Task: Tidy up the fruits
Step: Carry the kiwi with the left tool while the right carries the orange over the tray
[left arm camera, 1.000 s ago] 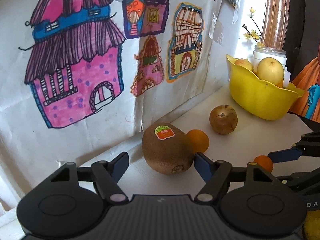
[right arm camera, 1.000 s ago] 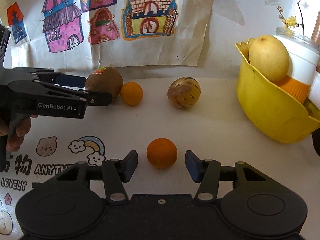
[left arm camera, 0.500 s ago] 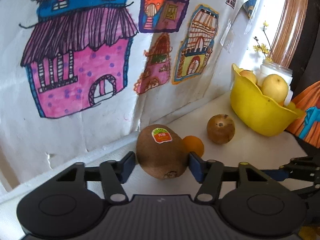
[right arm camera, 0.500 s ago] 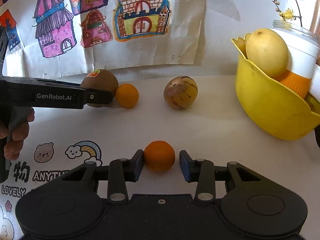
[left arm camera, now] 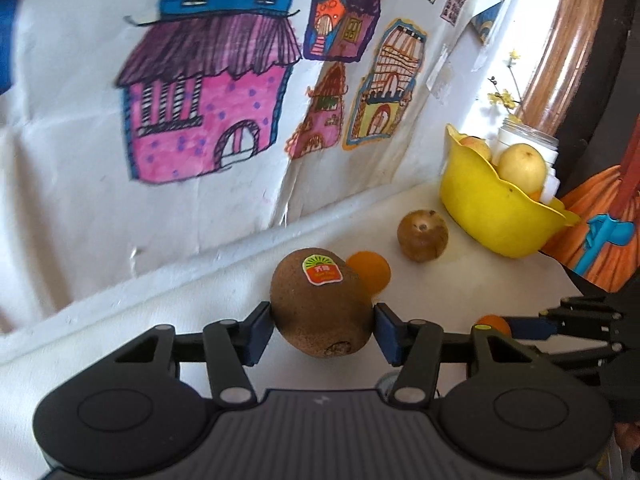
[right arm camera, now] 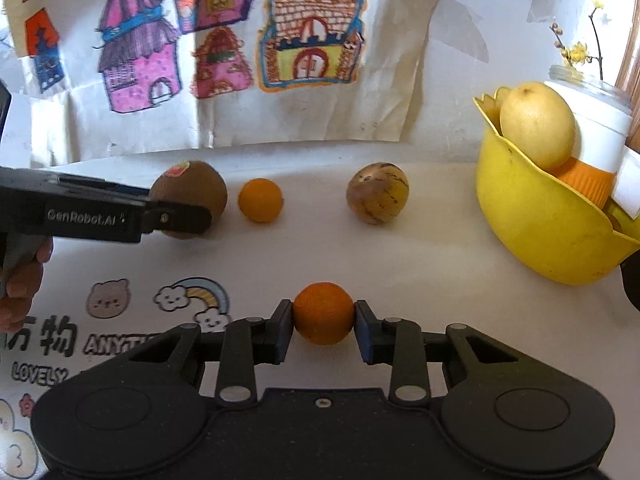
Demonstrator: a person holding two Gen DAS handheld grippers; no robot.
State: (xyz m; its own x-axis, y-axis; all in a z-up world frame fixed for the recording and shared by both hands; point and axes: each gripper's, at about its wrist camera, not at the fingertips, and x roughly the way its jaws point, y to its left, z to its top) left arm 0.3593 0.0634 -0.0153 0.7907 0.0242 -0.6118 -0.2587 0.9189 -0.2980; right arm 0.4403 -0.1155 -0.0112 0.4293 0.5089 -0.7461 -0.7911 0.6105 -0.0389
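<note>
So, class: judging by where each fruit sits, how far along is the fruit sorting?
Done: a pale pear already sits in the yellow bowl. In hand: the left gripper clamps the kiwi; the right gripper clamps a small orange. Left on the table: another orange and a striped fruit.

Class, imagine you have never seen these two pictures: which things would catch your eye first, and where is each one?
First, the two gripped fruits: the left gripper closed on a brown kiwi, the right gripper on a small orange, both jaws having just been closing. Then the yellow bowl at the right, and the bright house drawings on the wall behind.
</note>
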